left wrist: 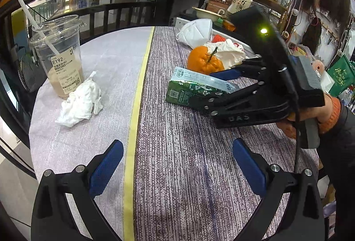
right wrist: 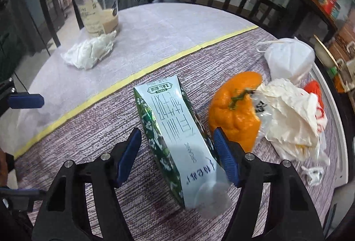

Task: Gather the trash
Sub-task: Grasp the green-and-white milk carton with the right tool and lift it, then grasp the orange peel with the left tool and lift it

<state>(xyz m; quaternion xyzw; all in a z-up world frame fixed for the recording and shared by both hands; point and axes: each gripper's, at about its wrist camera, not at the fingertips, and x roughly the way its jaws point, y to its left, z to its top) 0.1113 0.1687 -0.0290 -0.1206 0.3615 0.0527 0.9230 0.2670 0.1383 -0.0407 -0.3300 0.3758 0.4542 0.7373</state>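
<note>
Sitting at the far left of the table [right wrist: 168, 25] is a plastic cup [right wrist: 98, 3] with a straw and some milky drink, a crumpled tissue [right wrist: 89, 53] touching its base. Hanging low over the table near the yellow tape line [left wrist: 135, 112], the left gripper [left wrist: 177, 165] is spread wide and holding nothing. Moving right, the milk carton [right wrist: 177, 134] is lying on its side, and the right gripper [right wrist: 177, 152] is straddling it, jaws open; the right pad looks to be touching the carton's edge, the left one standing apart. Doing this step well probably means centring the carton between the pads and closing on its flat sides, gently, since the carton may crush or leak at the cap. Just beside the right pad an orange [right wrist: 235, 114] is crowding in, so the closing pad could nudge it. Farther right, a crumpled plastic bag [right wrist: 292, 116] and a white face mask [right wrist: 288, 58] are waiting.
</note>
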